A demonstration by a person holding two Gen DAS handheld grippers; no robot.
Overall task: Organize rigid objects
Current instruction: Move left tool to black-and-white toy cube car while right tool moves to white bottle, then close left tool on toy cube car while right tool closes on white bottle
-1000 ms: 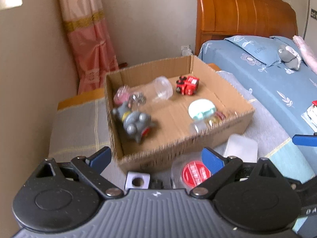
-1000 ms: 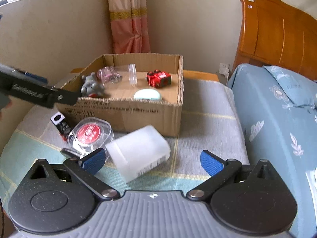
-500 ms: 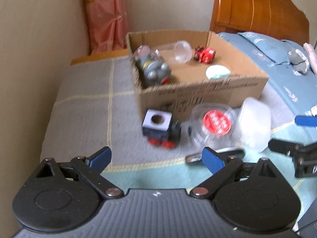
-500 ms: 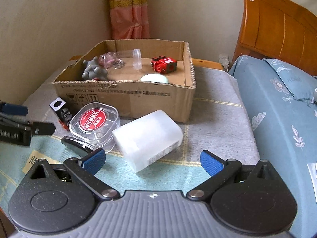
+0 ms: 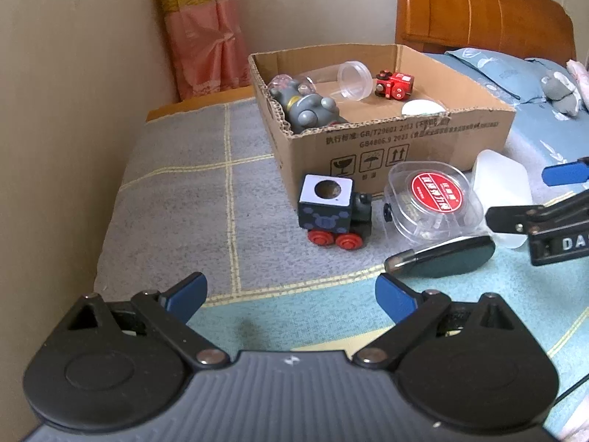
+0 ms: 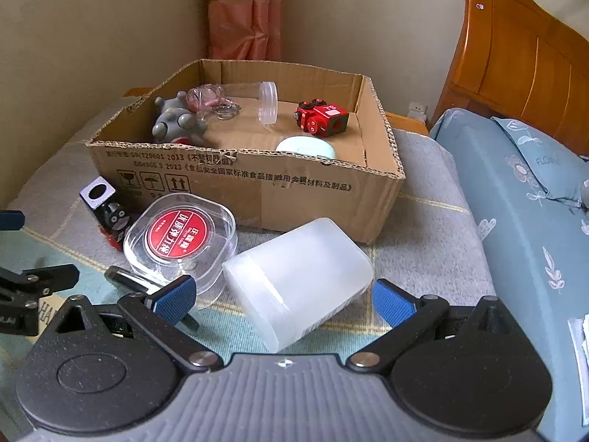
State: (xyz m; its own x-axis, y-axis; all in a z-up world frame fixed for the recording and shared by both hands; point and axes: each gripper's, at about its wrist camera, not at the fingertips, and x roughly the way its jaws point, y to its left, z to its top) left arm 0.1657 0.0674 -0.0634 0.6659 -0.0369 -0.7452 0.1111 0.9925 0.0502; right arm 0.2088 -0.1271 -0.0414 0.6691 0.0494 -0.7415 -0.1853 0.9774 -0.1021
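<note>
A cardboard box [image 5: 423,147] [image 6: 294,188] on the bed holds a grey toy figure [image 5: 307,108], a clear jar [image 5: 353,79], a red toy car [image 6: 322,119] and a pale round lid [image 6: 305,147]. In front of it lie a dark toy train [image 5: 333,210] [image 6: 105,210], a clear case with a red label [image 5: 434,199] [image 6: 180,234], a frosted white container [image 6: 298,280] and a black flat tool [image 5: 445,258]. My left gripper [image 5: 291,296] is open, short of the train. My right gripper [image 6: 283,298] is open, with the white container between its fingers.
A beige wall runs along the left, with a pink curtain [image 5: 206,33] in the corner. A wooden headboard [image 6: 515,55] and blue bedding [image 6: 533,199] lie to the right. The grey and teal checked blanket [image 5: 176,191] covers the surface left of the box.
My left gripper pulled back and down from over the box, bringing the train and clear case into view ahead. My right gripper moved closer, so the white container now sits between its fingers.
</note>
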